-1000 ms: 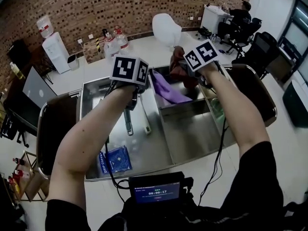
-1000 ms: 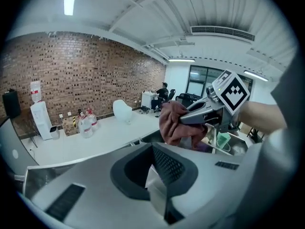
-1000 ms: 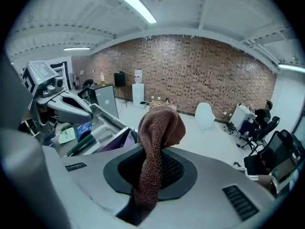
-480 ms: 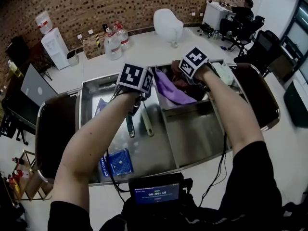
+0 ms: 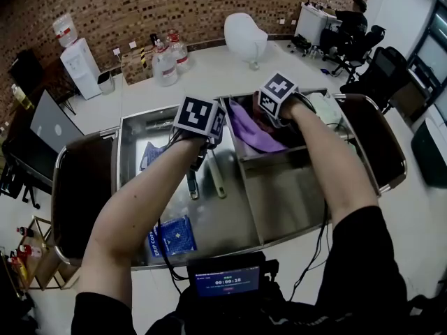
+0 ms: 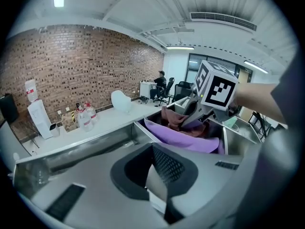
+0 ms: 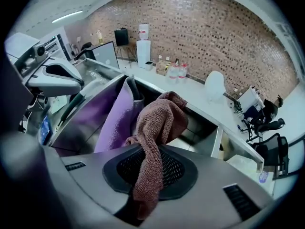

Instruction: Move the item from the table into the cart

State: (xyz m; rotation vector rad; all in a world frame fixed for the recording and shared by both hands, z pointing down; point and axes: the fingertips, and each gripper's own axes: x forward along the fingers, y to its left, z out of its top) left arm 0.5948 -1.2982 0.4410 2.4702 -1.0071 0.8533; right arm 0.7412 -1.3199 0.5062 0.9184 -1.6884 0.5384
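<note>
My right gripper (image 7: 147,175) pinches a brown towel (image 7: 159,128), which drapes forward over the jaws. Its jaws are opening, with the towel still between the pads. In the head view that gripper (image 5: 271,112) hangs over the steel cart's bin (image 5: 276,160), just above a purple cloth (image 5: 251,132) that lies inside. The left gripper view shows the towel (image 6: 174,118) hanging from the right gripper (image 6: 202,111) over the purple cloth (image 6: 186,140). My left gripper (image 6: 159,175) is shut with nothing in it, held over the cart's flat steel top (image 5: 140,128).
Two hand tools (image 5: 190,183) and two blue packets (image 5: 171,234) lie on the steel top. A pale green item (image 5: 325,107) sits at the bin's right end. Beyond the cart, a white counter holds water bottles (image 5: 164,65). A seated person (image 5: 349,19) is far right.
My right gripper has carried the brown towel down and to the left, lower over the bin. My left gripper has drifted slightly right and lower.
</note>
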